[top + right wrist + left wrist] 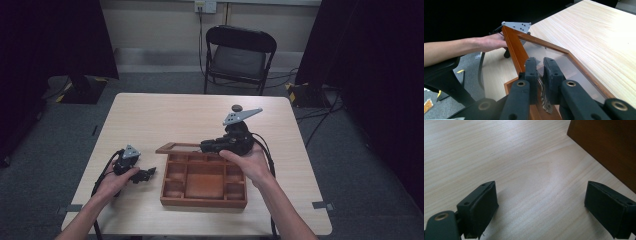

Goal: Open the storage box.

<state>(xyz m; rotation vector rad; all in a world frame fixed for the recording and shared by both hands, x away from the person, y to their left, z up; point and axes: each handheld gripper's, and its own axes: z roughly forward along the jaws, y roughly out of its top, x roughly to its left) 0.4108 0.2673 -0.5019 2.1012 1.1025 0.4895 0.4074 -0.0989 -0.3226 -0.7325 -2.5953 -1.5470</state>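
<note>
Left gripper (pixel 146 174) rests low on the table (pixel 165 115), held in the left hand (pixel 116 181), jaws spread wide with nothing between them; in the left gripper view only bare light wood sits between the pads, and the dark side wall of the wooden box (pixel 609 147) is just beyond its right jaw, not touching. Right gripper (pixel 206 146), held in the right hand (pixel 252 162), is at the far edge of the wooden box (pixel 204 180), jaws nearly closed and pinched on the front rail of the box's glass-paned lid (pixel 544 53). In the right gripper view the pads clamp either side of a small ornate metal fitting (pixel 544 96) on that rail, probably a clasp, view too close to be sure. Lid (pixel 177 147) is lifted, swung up and away from the right gripper, its wooden frame angling off ahead of the jaws. Box interior is exposed below the right gripper: one large centre compartment ringed by small ones; contents too dim to judge. Beyond the lid, the left hand and left gripper's grey plate (pixel 517 26) show. A folding chair (pixel 239 55) stands past the table.
</note>
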